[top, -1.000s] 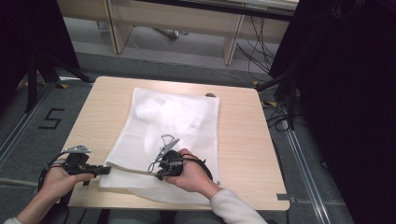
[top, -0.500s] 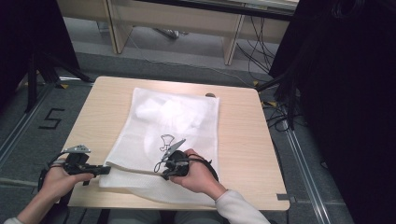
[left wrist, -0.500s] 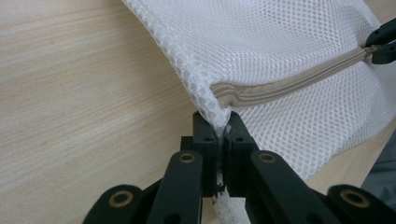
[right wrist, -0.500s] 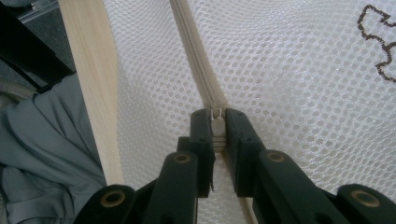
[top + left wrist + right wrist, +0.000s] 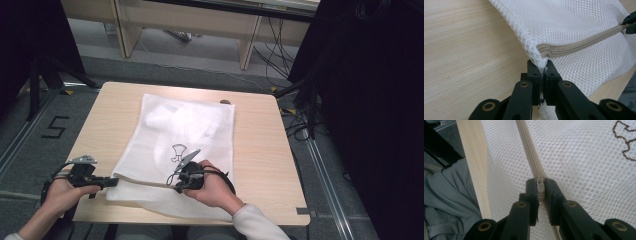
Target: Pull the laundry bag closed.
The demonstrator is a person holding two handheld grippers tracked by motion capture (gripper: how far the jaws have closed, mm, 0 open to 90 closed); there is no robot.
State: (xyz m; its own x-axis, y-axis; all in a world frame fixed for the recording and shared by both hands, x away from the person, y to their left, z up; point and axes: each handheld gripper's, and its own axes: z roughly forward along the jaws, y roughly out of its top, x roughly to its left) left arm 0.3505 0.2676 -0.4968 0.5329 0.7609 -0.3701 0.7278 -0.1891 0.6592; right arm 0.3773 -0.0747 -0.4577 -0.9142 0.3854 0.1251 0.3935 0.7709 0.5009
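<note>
My left tool (image 5: 543,68) grips the mesh laundry bag's (image 5: 190,125) corner; my right tool (image 5: 540,185) pinches its zipper pull (image 5: 540,180) over the surface (image 5: 260,145).

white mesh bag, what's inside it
A bunched white cloth-like mass shows faintly through the zipped white mesh laundry bag; the mesh blurs what it is.

Mesh bag (image 5: 185,135) lies on the table (image 5: 260,150); my left claw (image 5: 543,65) at its near-left corner; my right claw (image 5: 540,182) on the zipper (image 5: 530,152), to the right.
</note>
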